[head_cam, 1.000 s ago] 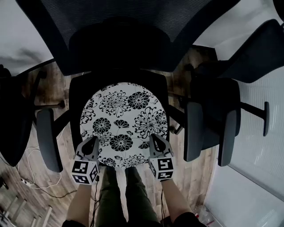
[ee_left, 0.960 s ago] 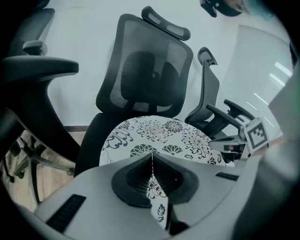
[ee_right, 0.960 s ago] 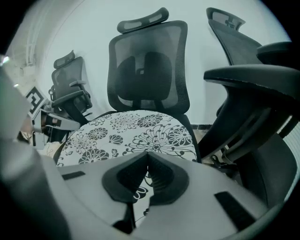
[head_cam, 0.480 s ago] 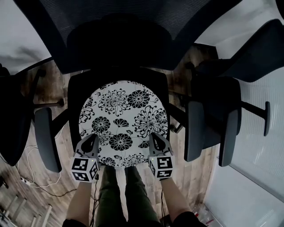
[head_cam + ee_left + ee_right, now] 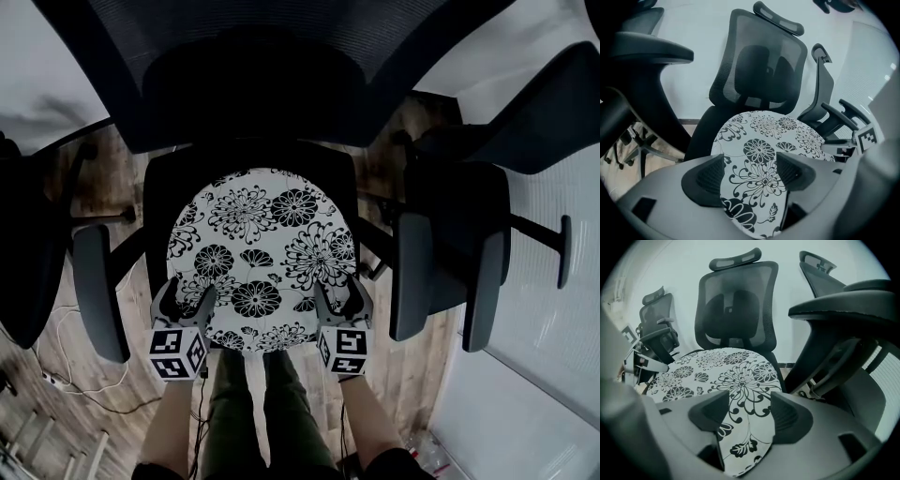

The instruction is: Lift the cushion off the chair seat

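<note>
A round white cushion (image 5: 262, 248) with black flowers lies on the black seat (image 5: 157, 202) of a mesh office chair. Both grippers are at its near edge and point down at it. The left gripper (image 5: 186, 298) is at the near left rim and its jaws are opening. In the left gripper view the cushion (image 5: 764, 154) shows between the spread jaws of that gripper (image 5: 750, 166), pads clear of it. The right gripper (image 5: 339, 295) is at the near right rim, jaws also opening. The cushion (image 5: 736, 376) runs between the jaws of the right gripper (image 5: 749, 401), unpressed.
The chair's mesh backrest (image 5: 272, 56) rises behind the cushion. Grey armrests (image 5: 98, 291) (image 5: 411, 277) flank the seat. A second office chair (image 5: 473, 234) stands close on the right, another dark chair at the far left. Cables (image 5: 66, 375) lie on the wood floor. The person's legs (image 5: 262, 412) are below.
Both grippers' jaws have gone from shut to spread wide at the cushion's near rim. The hands have stayed nearly in place, and the cushion has not moved.
</note>
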### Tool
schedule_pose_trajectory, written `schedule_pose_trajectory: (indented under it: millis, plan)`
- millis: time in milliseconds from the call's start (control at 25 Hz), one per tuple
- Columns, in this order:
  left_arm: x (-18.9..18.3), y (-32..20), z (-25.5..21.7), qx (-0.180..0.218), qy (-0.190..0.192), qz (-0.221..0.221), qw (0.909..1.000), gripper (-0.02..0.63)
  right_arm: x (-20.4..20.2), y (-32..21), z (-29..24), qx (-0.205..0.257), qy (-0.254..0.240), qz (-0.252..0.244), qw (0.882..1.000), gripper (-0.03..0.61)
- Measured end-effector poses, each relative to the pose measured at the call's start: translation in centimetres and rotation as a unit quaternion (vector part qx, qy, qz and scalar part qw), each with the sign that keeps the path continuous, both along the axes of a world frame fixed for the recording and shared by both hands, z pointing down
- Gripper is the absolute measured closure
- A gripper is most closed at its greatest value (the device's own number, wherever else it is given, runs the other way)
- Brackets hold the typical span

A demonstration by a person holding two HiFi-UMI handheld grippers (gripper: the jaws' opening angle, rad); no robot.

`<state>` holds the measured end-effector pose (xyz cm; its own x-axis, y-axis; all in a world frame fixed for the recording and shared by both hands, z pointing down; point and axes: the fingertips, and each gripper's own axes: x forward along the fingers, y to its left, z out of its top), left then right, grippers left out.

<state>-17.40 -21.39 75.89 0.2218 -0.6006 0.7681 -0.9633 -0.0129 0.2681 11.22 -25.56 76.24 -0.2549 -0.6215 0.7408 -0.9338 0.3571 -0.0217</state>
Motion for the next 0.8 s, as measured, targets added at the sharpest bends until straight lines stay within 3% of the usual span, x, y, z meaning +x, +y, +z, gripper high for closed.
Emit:
schedule_pose_trajectory:
  millis: [160,400,800]
  plan:
    - [-1.5,0.1,0.3,-0.009,-0.025,-0.019,0.9995,0.262,0.8,-0.1,0.1,0.000,0.017,0.013,1.000,0.299]
    - [-2.8,0.2,0.6,-0.015,-0.025,-0.044,0.9986,0.253,2.1,-0.2,-0.9,0.016,0.019,0.036,0.999,0.295]
    - [-2.8,0.8,2.8,-0.046,-0.014,-0.043,0.9979,0.253,3.3,0.4,1.6,-0.033,0.017,0.042,0.998,0.295]
